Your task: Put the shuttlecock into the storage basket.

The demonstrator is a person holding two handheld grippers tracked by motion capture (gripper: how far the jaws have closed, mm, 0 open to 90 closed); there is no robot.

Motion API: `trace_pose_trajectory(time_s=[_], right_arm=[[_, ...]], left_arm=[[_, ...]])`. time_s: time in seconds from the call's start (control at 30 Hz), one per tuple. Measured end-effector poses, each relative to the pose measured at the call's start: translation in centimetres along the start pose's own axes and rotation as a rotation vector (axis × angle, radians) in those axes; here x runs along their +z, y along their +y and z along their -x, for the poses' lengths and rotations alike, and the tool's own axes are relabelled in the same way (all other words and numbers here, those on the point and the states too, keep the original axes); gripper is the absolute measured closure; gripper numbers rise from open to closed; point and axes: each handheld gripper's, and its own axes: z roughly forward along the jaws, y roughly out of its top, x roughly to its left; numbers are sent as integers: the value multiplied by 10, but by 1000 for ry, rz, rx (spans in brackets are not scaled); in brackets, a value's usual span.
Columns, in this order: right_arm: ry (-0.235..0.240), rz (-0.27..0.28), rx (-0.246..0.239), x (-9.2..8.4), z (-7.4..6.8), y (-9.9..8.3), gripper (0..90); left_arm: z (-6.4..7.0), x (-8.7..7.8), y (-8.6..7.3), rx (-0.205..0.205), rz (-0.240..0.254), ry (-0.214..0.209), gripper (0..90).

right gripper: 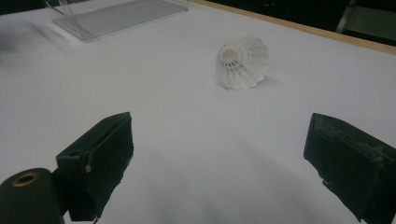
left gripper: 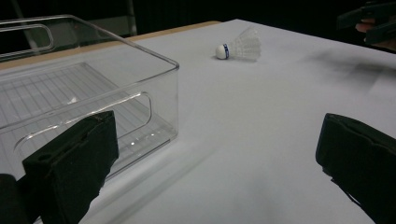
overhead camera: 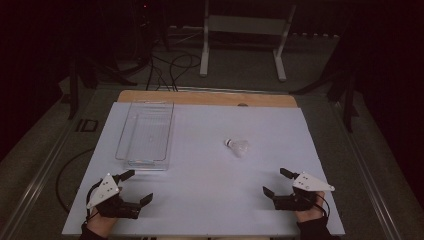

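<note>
The left gripper [overhead camera: 136, 186] rests near the front edge of the flat white table top [overhead camera: 210, 200] with its two black jaws wide apart and nothing between them. Just ahead of it sits the clear plastic box with ribbed floor [overhead camera: 146, 134], lying empty. The right gripper [overhead camera: 276, 182] rests at the other front corner, jaws also spread wide and holding nothing. The small white feathered shuttlecock with a round cork tip [overhead camera: 237, 146] lies on its side on the table, ahead of the right gripper and a little to its left, well apart from both tools and from the box.
</note>
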Motion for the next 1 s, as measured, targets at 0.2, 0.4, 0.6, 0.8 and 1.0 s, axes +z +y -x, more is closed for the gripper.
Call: trace_pose_trajectory(time_s=[0.2,0.4,0.6,0.8,1.0], right_arm=[[17,11,14,-3,1,-3,81],[3,25,17,-6,-1,0,81],[-17,12,20,-10,-2,6,81],[-6,5,30,-10,-1,5,81],[12,6,31,-9,-2,7,81]], left_arm=[[-1,4,1,-5,9,-2,0],[0,3,1,9,17,-5,0],[-1,1,0,3,24,-8,0],[0,3,1,9,18,-13,0],[-1,3,1,8,13,-13,0]])
